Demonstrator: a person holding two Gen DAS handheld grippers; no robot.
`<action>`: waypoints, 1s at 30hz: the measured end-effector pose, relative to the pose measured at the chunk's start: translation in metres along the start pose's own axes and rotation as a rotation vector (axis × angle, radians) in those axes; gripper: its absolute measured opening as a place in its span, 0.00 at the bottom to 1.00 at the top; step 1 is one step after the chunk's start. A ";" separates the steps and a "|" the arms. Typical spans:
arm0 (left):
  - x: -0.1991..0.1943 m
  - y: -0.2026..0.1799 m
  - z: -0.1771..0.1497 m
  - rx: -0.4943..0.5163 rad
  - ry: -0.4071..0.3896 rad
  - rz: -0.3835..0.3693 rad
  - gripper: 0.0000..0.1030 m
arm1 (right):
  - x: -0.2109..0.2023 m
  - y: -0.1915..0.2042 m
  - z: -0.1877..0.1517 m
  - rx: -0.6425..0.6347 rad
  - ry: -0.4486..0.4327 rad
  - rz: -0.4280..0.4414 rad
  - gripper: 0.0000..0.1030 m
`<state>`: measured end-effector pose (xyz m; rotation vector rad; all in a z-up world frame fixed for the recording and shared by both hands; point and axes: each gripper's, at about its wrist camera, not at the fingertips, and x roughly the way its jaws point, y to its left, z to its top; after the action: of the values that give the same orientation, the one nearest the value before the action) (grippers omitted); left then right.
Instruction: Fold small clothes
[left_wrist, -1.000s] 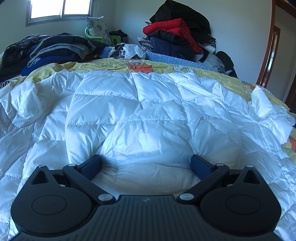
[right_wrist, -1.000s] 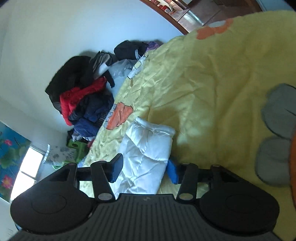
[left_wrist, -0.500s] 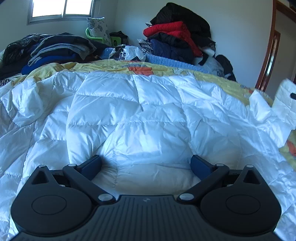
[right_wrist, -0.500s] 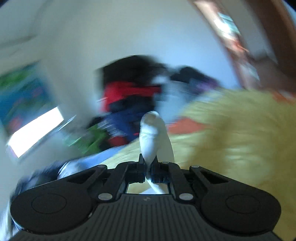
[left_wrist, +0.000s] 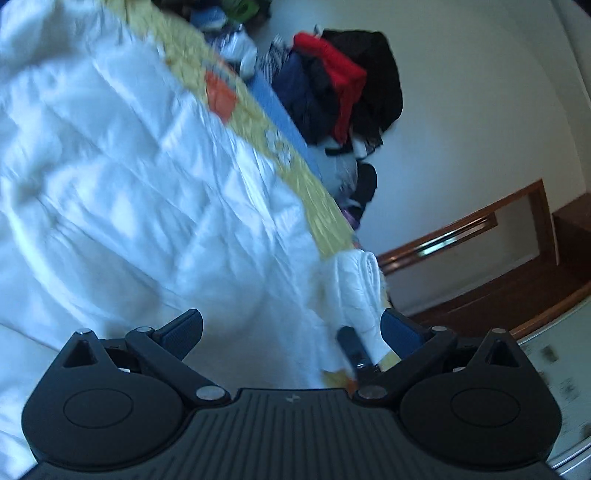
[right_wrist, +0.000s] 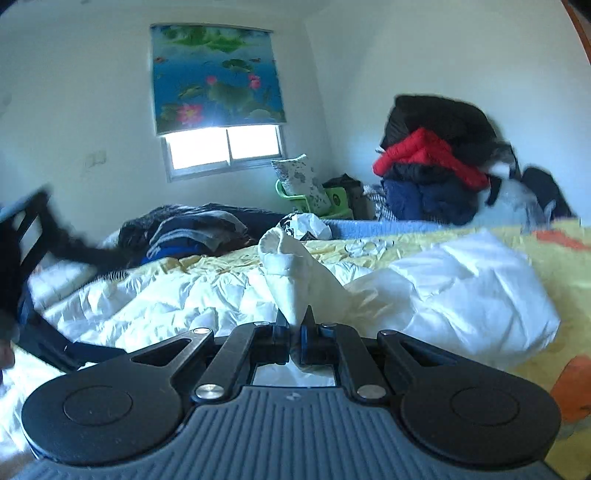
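The bedroom was cluttered: a heap of dark and red clothes filled the upper right of the right wrist view, a lotus-print blind hung over the window at the upper middle, and the bed's yellow cover ran across the centre. The white quilted jacket lay spread over that cover.

A second earlier the right claw had been spread around the jacket's sleeve on the bed; now it was pressed together, pinching the sleeve, whose cuff stood up just above the fingertips at frame centre. The sleeve had been lifted clear of the cover and carried in over the jacket's body.

The left claw was spread and held nothing. Its view had swung from level, resting against the jacket, to strongly tilted and blurred, so it had left its place on the cloth. In that view the jacket filled the left half, and the raised sleeve showed at lower right, just beside the right-hand finger.

This looked like the first sleeve fold under way; laying the sleeve flat across the body seemed the next need.
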<state>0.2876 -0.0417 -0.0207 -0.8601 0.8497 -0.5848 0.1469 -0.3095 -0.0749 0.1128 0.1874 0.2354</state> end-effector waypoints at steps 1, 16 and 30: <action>0.006 -0.005 0.000 0.000 0.001 0.004 1.00 | -0.002 0.005 -0.001 -0.017 -0.008 0.001 0.10; 0.071 -0.071 -0.012 0.209 0.089 0.184 0.23 | -0.001 0.043 -0.016 -0.349 -0.044 0.000 0.11; 0.026 -0.060 0.017 0.234 -0.079 0.364 0.12 | -0.014 0.040 -0.019 -0.323 -0.069 0.035 0.67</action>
<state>0.3095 -0.0865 0.0257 -0.4960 0.8221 -0.3199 0.1207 -0.2726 -0.0862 -0.1964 0.0768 0.2931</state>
